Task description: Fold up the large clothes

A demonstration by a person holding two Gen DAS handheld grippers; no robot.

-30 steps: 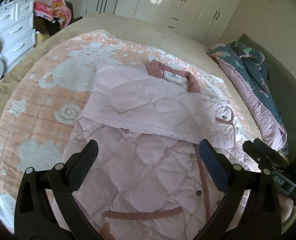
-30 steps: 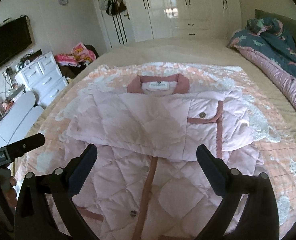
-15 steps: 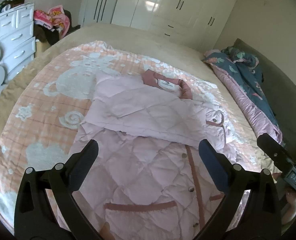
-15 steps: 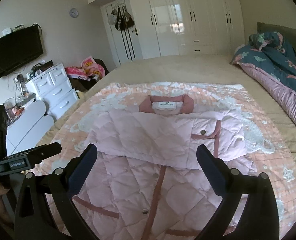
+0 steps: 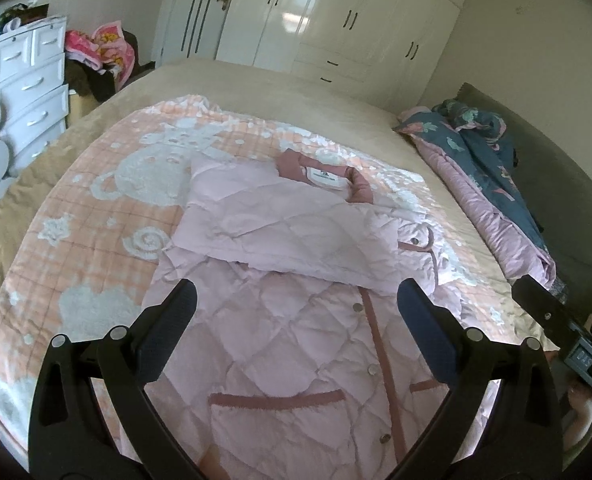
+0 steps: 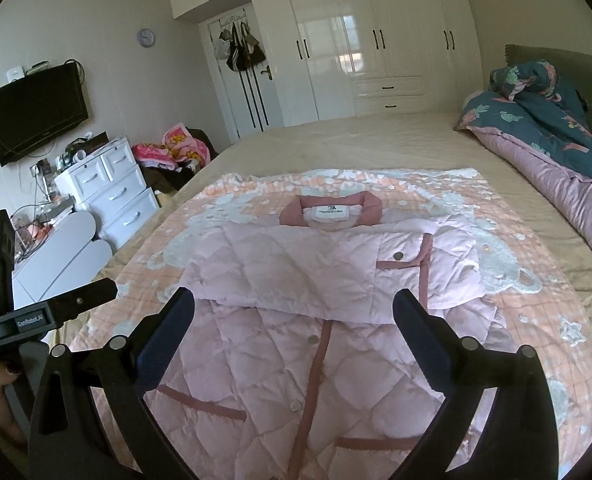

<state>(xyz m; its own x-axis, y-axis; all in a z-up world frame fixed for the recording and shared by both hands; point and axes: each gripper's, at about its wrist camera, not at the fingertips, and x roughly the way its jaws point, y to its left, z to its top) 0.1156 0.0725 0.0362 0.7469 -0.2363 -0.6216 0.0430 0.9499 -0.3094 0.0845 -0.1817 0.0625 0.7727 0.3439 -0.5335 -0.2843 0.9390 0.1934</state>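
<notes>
A pale pink quilted jacket point(image 5: 296, 320) point(image 6: 304, 288) with dusty-rose trim lies flat on the bed, collar and label at the far end. Both sleeves are folded across the chest, forming a band below the collar. My left gripper point(image 5: 296, 304) hovers open above the jacket's lower half, nothing between its fingers. My right gripper point(image 6: 293, 308) also stands open over the lower front, near the button placket. The right gripper's body shows at the right edge of the left wrist view, and the left gripper's body at the left edge of the right wrist view.
The jacket rests on a peach-and-white blanket point(image 6: 536, 320) over a beige bed point(image 6: 356, 140). A rolled purple and teal duvet point(image 6: 556, 152) lies along the right side. A white dresser point(image 6: 111, 188), a wall TV point(image 6: 35, 108) and wardrobes point(image 6: 376, 40) surround the bed.
Both grippers have pulled back and risen from the jacket, so more of the bed and room shows. The jacket has not moved and both stay open.
</notes>
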